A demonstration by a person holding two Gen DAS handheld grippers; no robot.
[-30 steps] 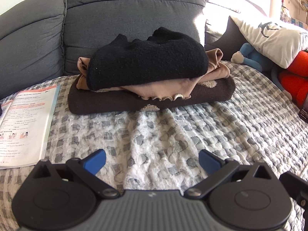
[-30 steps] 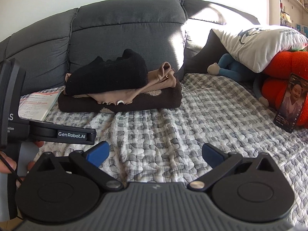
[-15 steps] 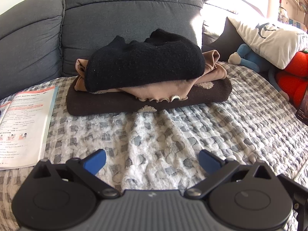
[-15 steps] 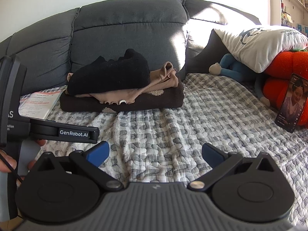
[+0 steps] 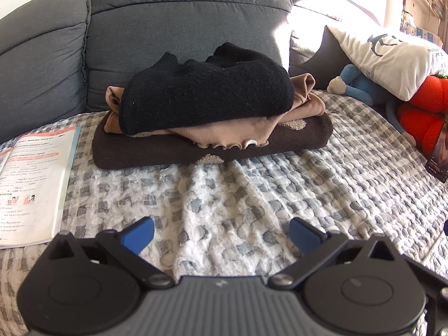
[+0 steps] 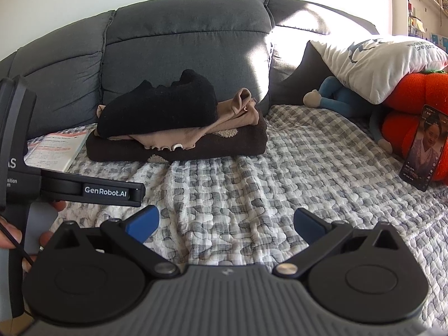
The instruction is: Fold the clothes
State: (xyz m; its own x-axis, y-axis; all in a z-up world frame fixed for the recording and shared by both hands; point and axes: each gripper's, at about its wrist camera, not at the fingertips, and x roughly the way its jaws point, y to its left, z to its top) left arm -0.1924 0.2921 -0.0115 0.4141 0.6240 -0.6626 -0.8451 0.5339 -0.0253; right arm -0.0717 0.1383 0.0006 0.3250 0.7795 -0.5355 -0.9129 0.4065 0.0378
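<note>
Both grippers, left and right, hang spread and empty over the quilt. The stack looks folded (black sweater topmost), so next likely means fetching another garment.

"GenRobot.AI" is printed in white on the black arm of the left gripper, seen in the right wrist view, and the fragments "AS" and "sition" are cut off on its body (the rest lies out of frame). Print on the open book, the white pillow and the phone is too small to be read.
</note>
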